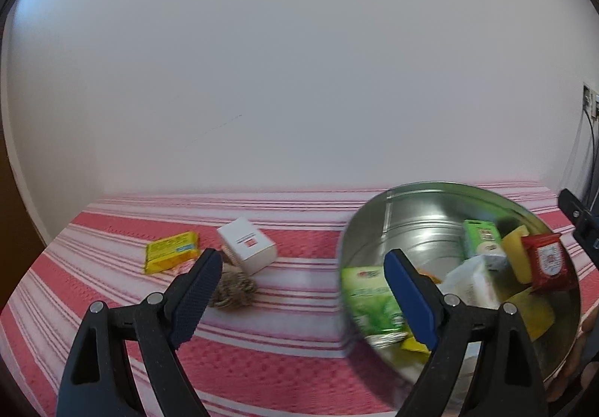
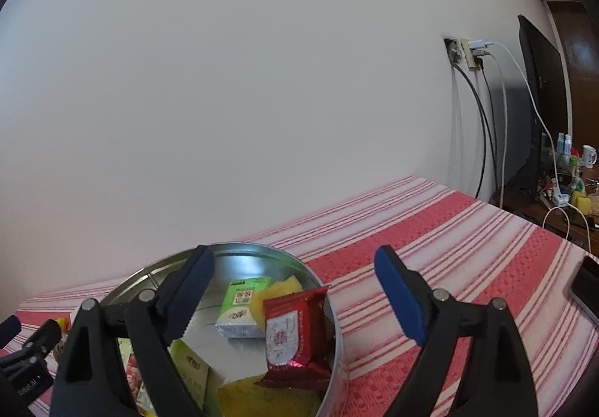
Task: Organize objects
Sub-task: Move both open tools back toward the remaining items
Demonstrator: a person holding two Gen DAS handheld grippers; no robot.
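Currently both your left gripper (image 1: 299, 289) and right gripper (image 2: 295, 293) are spread wide, holding nothing. Round galvanized metal tub (image 1: 419, 215), already part-filled with packets, sits ahead-right of the left tool. Next: reach ahead-left for the white cardboard box (image 1: 248, 244), yellow flat packet (image 1: 171, 251) or brown twine bundle (image 1: 234, 289).

The metal tin (image 1: 423, 226) is motion-blurred in the left wrist view — the green packet (image 1: 370, 299) inside it is smeared, its print unreadable. Left of the tin, the brown bundle (image 1: 234, 289) sits half hidden behind a tool finger (image 1: 196, 289). In the right wrist view the tin's (image 2: 262, 256) lower part is cut off by the picture's edge.
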